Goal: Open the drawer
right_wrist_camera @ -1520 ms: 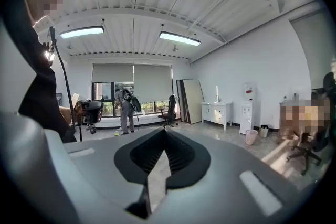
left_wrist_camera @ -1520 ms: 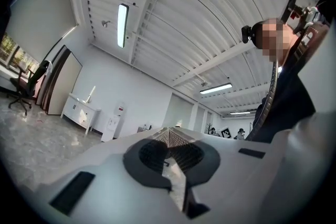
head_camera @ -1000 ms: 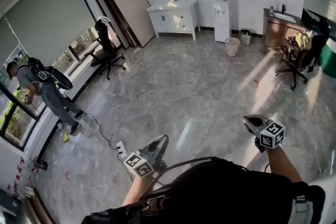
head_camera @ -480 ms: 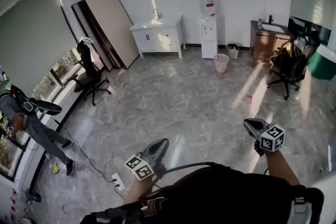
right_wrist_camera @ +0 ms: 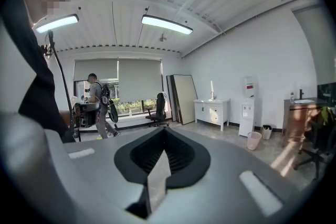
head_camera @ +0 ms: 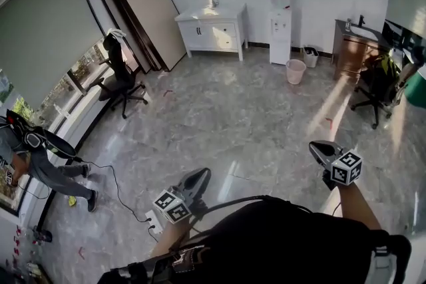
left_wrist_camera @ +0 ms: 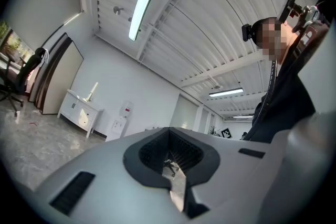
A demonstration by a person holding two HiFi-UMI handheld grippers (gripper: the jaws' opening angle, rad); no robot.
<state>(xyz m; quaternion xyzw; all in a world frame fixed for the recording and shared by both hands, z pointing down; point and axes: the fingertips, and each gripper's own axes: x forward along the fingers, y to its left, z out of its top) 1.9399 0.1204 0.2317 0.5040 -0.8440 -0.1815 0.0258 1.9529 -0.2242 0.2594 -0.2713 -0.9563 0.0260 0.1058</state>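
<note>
Drawer cabinet (head_camera: pixel 214 28): white, against far wall, well apart across floor; swung left then back in head view, no nearer. Left gripper (head_camera: pixel 202 175), right gripper (head_camera: pixel 317 148): both closed, empty, carried low. Approach stage; drawer untouched.

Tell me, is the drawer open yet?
Not yet. Nothing looks done: the white cabinet stands far across the room, and its drawers look closed. In hand: nothing; the left gripper and right gripper are both shut and empty. Left to do: get there, grip one drawer and pull it out.
</note>
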